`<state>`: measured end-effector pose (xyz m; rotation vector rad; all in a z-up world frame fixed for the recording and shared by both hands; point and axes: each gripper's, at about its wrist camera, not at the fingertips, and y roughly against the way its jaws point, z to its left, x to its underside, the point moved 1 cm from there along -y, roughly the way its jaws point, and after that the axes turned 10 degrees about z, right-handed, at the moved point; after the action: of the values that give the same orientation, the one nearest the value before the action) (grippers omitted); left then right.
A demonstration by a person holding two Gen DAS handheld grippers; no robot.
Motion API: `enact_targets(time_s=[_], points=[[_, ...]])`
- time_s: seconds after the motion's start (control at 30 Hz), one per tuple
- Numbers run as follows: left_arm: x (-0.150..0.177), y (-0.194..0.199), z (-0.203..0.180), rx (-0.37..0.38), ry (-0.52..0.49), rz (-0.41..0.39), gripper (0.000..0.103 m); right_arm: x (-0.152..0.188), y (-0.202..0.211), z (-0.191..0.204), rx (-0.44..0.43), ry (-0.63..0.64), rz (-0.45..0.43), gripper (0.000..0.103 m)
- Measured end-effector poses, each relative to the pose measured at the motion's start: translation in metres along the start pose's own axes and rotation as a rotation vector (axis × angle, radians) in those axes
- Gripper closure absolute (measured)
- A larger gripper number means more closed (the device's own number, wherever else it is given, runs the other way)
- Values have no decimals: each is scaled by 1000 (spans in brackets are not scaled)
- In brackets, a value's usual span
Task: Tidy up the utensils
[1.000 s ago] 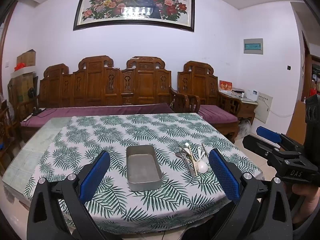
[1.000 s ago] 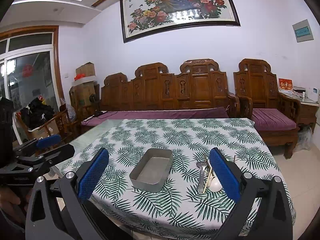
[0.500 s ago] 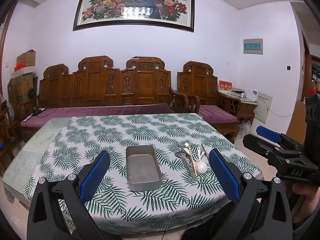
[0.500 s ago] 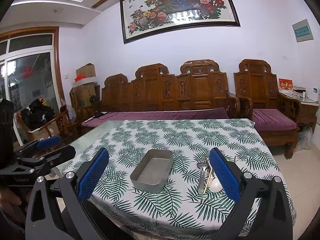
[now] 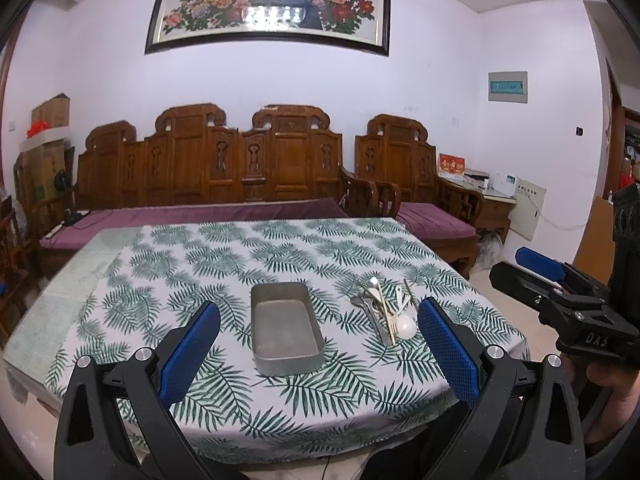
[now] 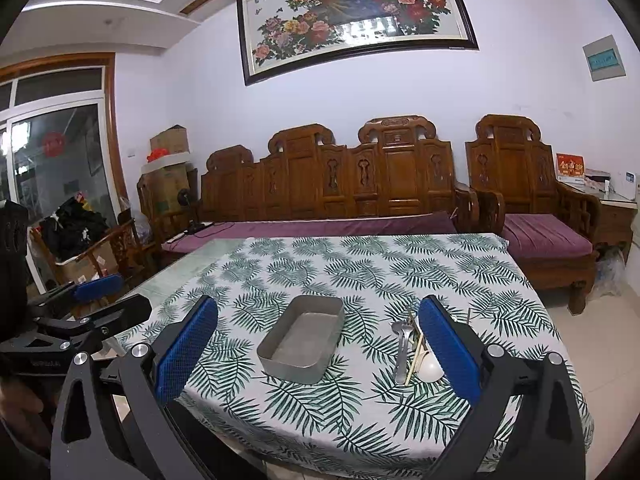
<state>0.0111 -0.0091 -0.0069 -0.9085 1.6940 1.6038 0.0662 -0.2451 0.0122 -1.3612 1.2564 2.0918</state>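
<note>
Both claws hover short of the near edge of the worktop (image 5: 168,264), nothing gripped: the left claw (image 5: 318,354) has its blue pads spread wide, and the right claw (image 6: 318,350) is spread just as wide and empty. On the leaf-print cloth sits an empty metal tray (image 5: 285,326), long side running away from the person, and to its right, apart from it, lies the pile of utensils (image 5: 382,312): a metal spoon (image 6: 401,346), what looks like a fork, pale chopsticks (image 6: 414,356) and a white spoon (image 6: 430,368), all overlapping and crossing one another. Judging from this, the task has not begun; the likely first step is for the right claw, nearer the pile, to pick one piece and carry it to the tray. The trouble lies in the tangle. Closing on the heap could catch two pieces at once, or lift one and drag its neighbours across the cloth toward the near edge, where they could slide off. The thin, flat metal handles lie flush on soft fabric, so the pads may pinch cloth along with steel and tug the whole cover, shifting the tray. The rounded white spoon could squirt out of a shallow grip. A clumsy drop might also ring against the tray wall and knock it askew.
</note>
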Motion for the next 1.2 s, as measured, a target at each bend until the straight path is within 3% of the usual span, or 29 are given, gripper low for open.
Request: enact_targets(time_s=[0.4,0.6,0.67,1.03,1.2], points=[[7,-60,5,29,-23,115,8,8,-52,-50,77,-26,76,5],[5,-105,3,48,-47,189,8,13,-97,-91,143,-62,137,26],[4,-121,3,60,-48,209,8,14,-113,-105,152,-77,163,37],[-7,-185,3,78,-62,270,8,11,-174,-161,177,-123,237,49],[-11,-214,-7,107,-86,296,8,22,-209,-179,178,-118,312,54]])
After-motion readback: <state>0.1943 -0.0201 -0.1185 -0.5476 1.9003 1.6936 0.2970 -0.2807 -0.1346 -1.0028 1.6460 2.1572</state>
